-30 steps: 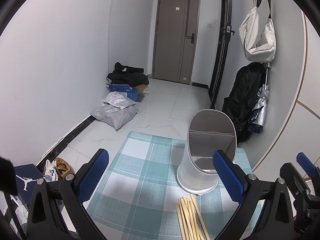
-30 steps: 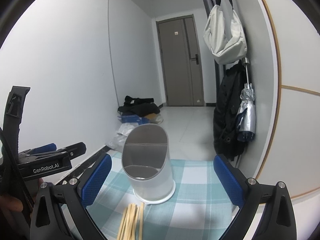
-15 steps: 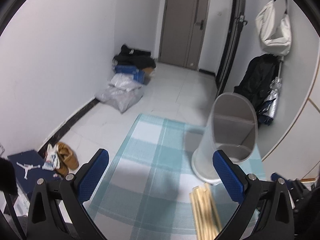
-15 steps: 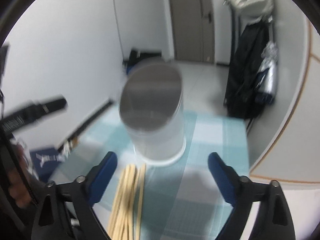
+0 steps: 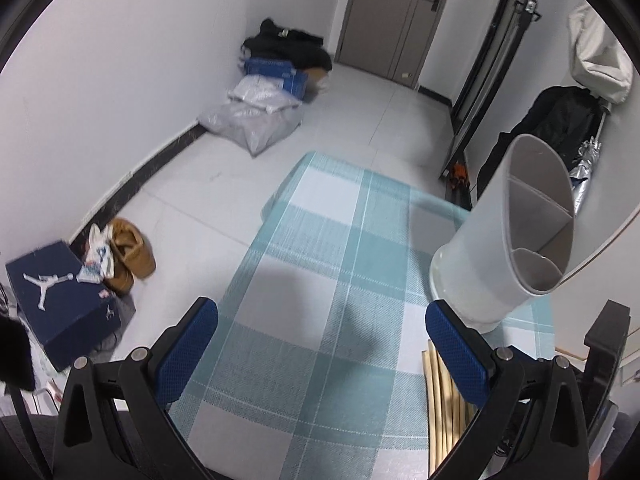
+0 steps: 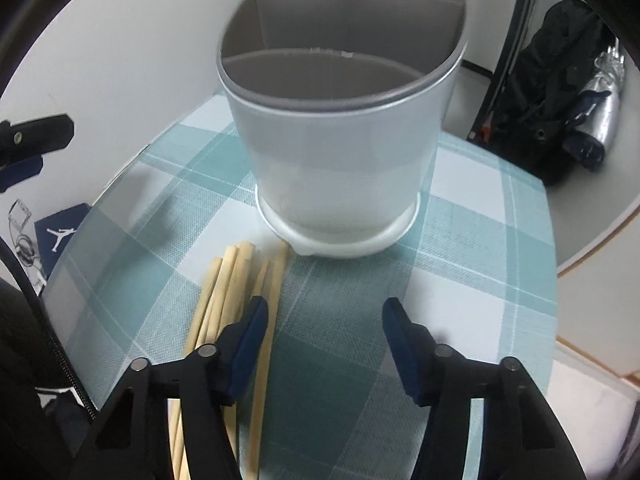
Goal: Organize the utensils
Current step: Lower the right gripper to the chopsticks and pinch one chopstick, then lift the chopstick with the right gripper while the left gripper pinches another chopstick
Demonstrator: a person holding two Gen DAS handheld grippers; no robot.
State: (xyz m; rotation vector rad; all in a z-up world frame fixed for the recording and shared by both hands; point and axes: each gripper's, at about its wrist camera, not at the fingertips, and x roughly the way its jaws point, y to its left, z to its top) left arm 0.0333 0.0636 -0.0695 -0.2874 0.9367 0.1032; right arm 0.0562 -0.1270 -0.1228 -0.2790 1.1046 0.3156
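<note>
We are in a white-walled hallway with a pale tiled floor (image 5: 352, 120) and a brown door (image 5: 396, 20) at the far end. A teal and white checked tablecloth (image 5: 320, 280) covers the table in front of us. On it stands a white utensil holder (image 6: 340, 128), upright, its grey inside split by dividers into compartments; all that we can see of them holds nothing. A bundle of wooden chopsticks (image 6: 236, 280) lies flat on the cloth just in front of the holder, the tips of the nearest sticks close to its base, perhaps touching it.

Our left gripper (image 5: 320, 344) hangs above the bare cloth with its blue pads spread wide and nothing between them. Its right finger overlaps the chopsticks (image 5: 444, 400) in this view, and the holder (image 5: 516, 232) stands beyond that finger.

Our right gripper (image 6: 324, 332) is also parted, less widely, and holds nothing. Its left pad sits over the right edge of the bundle; we cannot tell whether it touches the sticks.

On the floor by the left wall we see a dark blue shoebox (image 5: 60, 292), brown shoes (image 5: 128, 256), grey plastic bags (image 5: 256, 120) and dark clothing (image 5: 288, 44). A black backpack (image 6: 560, 92) leans by the right wall.
</note>
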